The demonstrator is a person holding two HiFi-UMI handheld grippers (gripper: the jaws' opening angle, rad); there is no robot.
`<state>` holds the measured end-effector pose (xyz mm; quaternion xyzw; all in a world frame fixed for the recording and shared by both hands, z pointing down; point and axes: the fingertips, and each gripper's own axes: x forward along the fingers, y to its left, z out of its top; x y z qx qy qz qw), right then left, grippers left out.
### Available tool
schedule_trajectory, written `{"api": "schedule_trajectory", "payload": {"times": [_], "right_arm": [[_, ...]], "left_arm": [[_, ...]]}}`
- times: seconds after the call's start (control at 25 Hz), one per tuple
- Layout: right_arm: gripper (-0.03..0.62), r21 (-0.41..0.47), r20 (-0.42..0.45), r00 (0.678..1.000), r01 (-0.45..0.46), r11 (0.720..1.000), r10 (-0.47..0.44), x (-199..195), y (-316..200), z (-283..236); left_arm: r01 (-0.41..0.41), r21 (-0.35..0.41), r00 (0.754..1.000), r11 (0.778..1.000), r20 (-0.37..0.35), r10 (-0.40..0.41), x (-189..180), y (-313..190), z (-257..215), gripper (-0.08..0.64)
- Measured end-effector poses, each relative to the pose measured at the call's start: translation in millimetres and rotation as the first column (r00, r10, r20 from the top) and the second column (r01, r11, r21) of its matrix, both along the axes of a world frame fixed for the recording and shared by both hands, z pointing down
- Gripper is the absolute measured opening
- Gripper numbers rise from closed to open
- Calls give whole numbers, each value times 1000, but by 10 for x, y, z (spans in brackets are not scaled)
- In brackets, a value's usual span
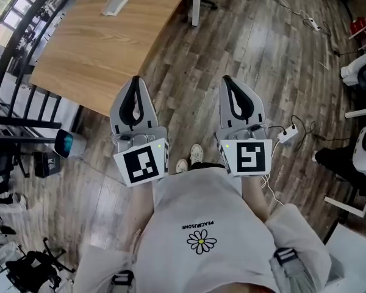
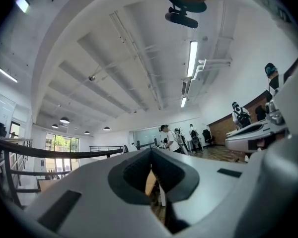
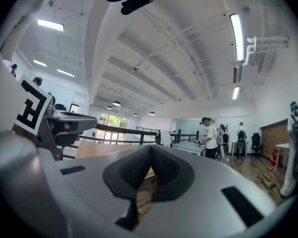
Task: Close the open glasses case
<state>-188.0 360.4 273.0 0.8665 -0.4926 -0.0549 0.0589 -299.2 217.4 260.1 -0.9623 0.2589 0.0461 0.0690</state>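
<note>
Wood-plank floor (image 1: 262, 47) fills most of the head view, with a pale wooden table (image 1: 97, 47) at the upper left. On the table's far part lies a small light-grey thing (image 1: 116, 5), seemingly the glasses case; it is too small to tell whether it is open. It lies well apart from both grippers.

A person in a white shirt (image 1: 201, 224) stands beside the table and holds both grippers out over the floor, side by side. The left gripper (image 1: 136, 78) has its jaws closed, tips meeting, nothing between them; its own view (image 2: 150, 150) shows the same. The right gripper (image 1: 227, 78) is likewise closed and empty (image 3: 151, 147). A white power strip (image 1: 287, 134) with its cable lies on the floor to the right. Both gripper views look across the room at a white ceiling with strip lights (image 2: 191, 58) and people standing in the distance (image 3: 207, 133).
</note>
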Motion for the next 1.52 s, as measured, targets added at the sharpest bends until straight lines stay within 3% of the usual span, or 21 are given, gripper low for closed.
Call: {"api": "schedule_trajectory", "payload": {"times": [0.36,0.52,0.76,1.08,1.24,1.52], "right_arm": [[7,58,23,999,32,998,-33,201,97,121],[7,80,24,999,40,996,-42,359,198,128],[8,83,-35,995,92,992,-89,558,26,80],[8,76,-115,979,175,982,-166,1230,-781,58],[8,21,-160,961,230,973,-224,1693,-1409,56],[8,-4,-90,955,282,959,-281,2630,-2501,62]], "left_arm": [[71,25,997,997,-4,-71,32,-168,-58,17],[86,11,995,996,-42,-86,69,-123,-126,17],[92,24,992,995,-85,-90,337,-337,-161,17],[50,18,992,999,-113,-48,1215,-1007,78,17],[65,4,993,998,-102,-64,1766,-1499,153,17],[73,14,994,997,-79,-72,2803,-2334,68,17]]}}
